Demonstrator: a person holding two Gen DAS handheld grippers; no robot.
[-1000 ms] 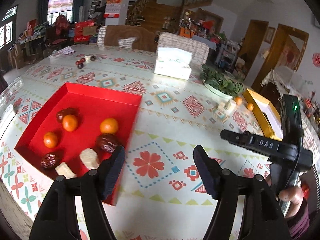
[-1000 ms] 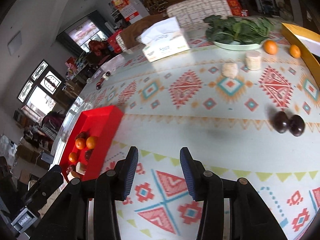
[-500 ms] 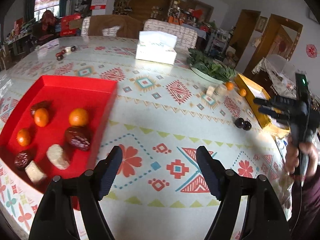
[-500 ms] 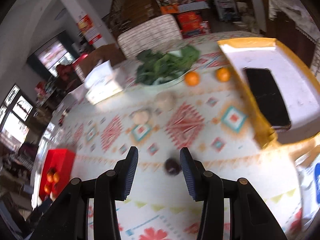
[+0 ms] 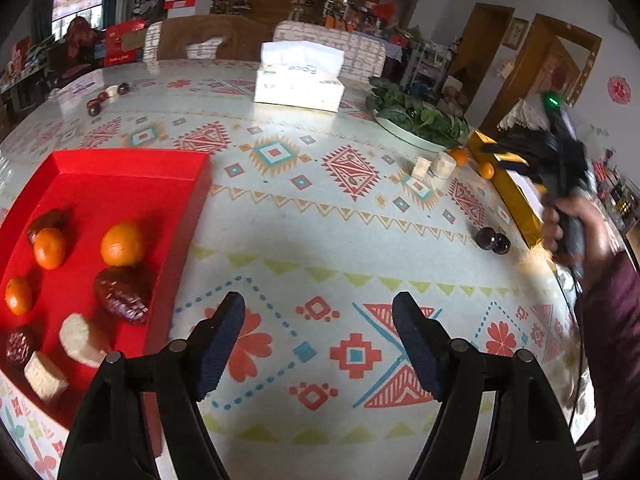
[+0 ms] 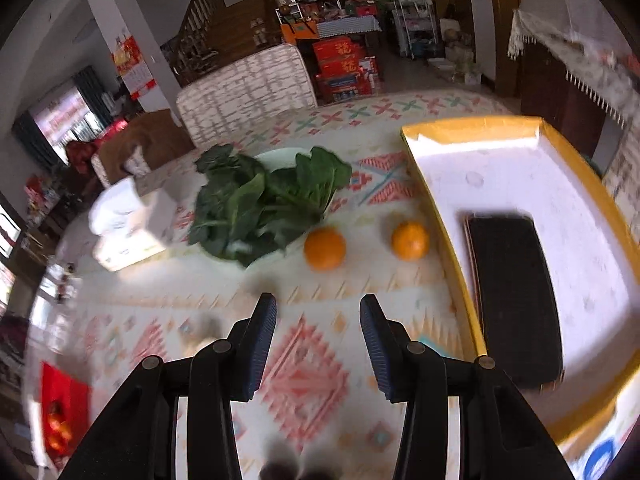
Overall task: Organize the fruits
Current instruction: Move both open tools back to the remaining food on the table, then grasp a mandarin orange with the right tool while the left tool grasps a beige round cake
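The left gripper [image 5: 319, 322] was held spread wide over bare patterned tablecloth [image 5: 320, 216], nothing between its pads. Just to its left lay the red tray [image 5: 132, 168], its long axis running away from the camera, holding oranges [image 5: 122, 244], dates [image 5: 122, 294] and pale chunks [image 5: 82, 338]. The right gripper [image 6: 318, 330] was seen unclenched and empty, aimed toward two oranges [image 6: 324, 249] lying side by side between a plate of greens [image 6: 260, 200] and the yellow tray [image 6: 472, 128].

Desk [image 5: 328, 240]: glossy patterned cloth
Red tray [image 5: 120, 184]: matt card
Tongs' pads [image 5: 224, 332]: ribbed, matt rubber
Oranges [image 6: 325, 249]: dimpled skin
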